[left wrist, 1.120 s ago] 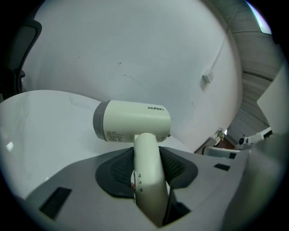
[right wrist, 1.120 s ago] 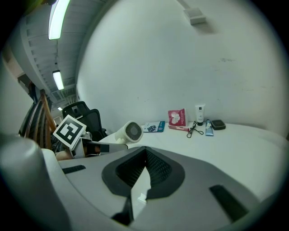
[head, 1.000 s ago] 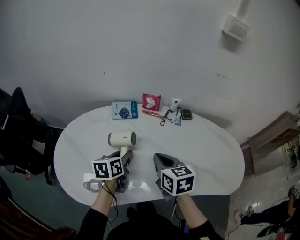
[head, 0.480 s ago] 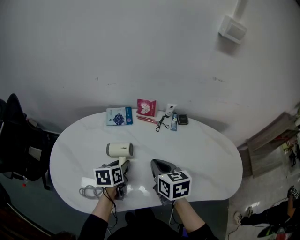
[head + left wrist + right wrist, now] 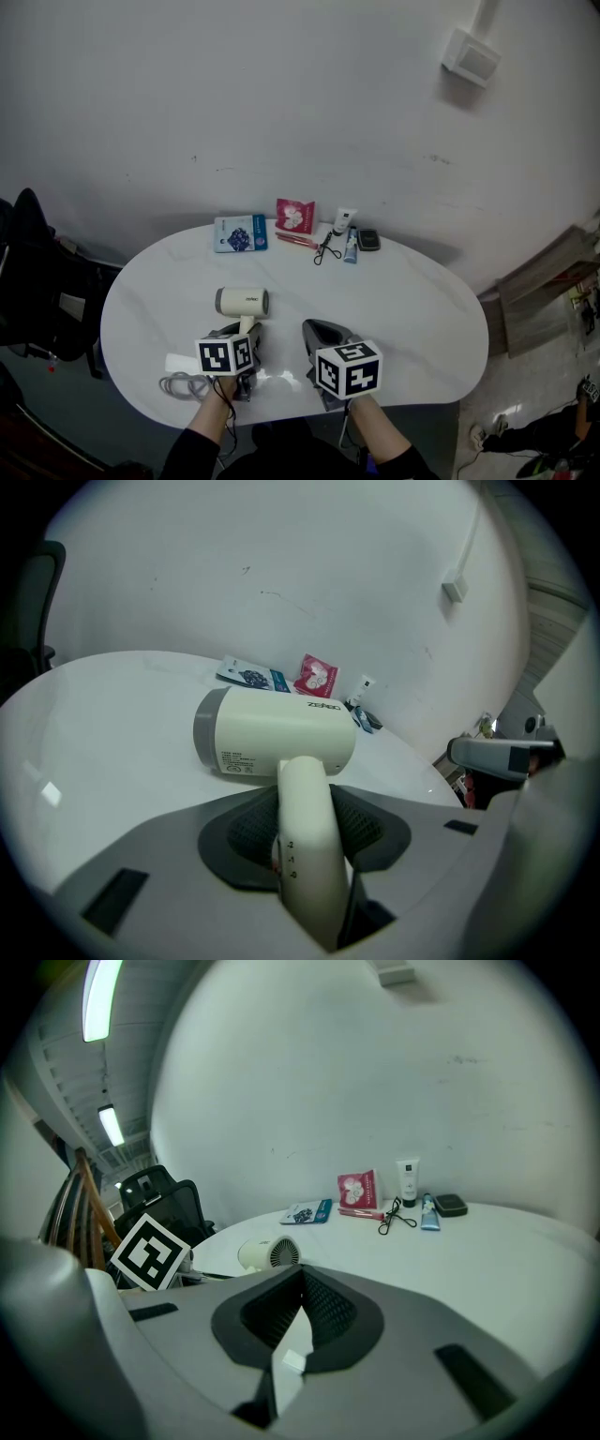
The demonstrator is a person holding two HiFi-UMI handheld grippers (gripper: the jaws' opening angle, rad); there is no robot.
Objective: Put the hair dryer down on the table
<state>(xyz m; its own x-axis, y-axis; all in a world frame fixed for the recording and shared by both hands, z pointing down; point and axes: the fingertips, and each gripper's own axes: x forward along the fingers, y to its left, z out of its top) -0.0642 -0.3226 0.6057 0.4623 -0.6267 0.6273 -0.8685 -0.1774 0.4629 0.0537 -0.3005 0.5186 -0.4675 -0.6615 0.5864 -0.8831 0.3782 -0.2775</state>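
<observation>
A cream hair dryer (image 5: 242, 302) with a grey rear cap lies crosswise over the white table (image 5: 412, 300), its barrel pointing right. My left gripper (image 5: 246, 330) is shut on its handle. In the left gripper view the handle (image 5: 305, 855) runs between the black pads, and the barrel (image 5: 277, 731) sits just ahead. I cannot tell whether the barrel touches the tabletop. My right gripper (image 5: 319, 330) hovers beside it on the right, shut and empty. The right gripper view shows its jaws (image 5: 300, 1283) meeting at the tips, with the dryer (image 5: 262, 1253) to the left.
A grey cord (image 5: 178, 382) coils at the near left edge. Along the far edge lie a blue packet (image 5: 240, 233), a red packet (image 5: 294, 215), a white tube (image 5: 341, 221), an eyelash curler (image 5: 325, 249) and a dark case (image 5: 369, 240). A black chair (image 5: 37, 281) stands left.
My left gripper has sunk a little toward the table with the hair dryer still in it. The right gripper has stayed where it was.
</observation>
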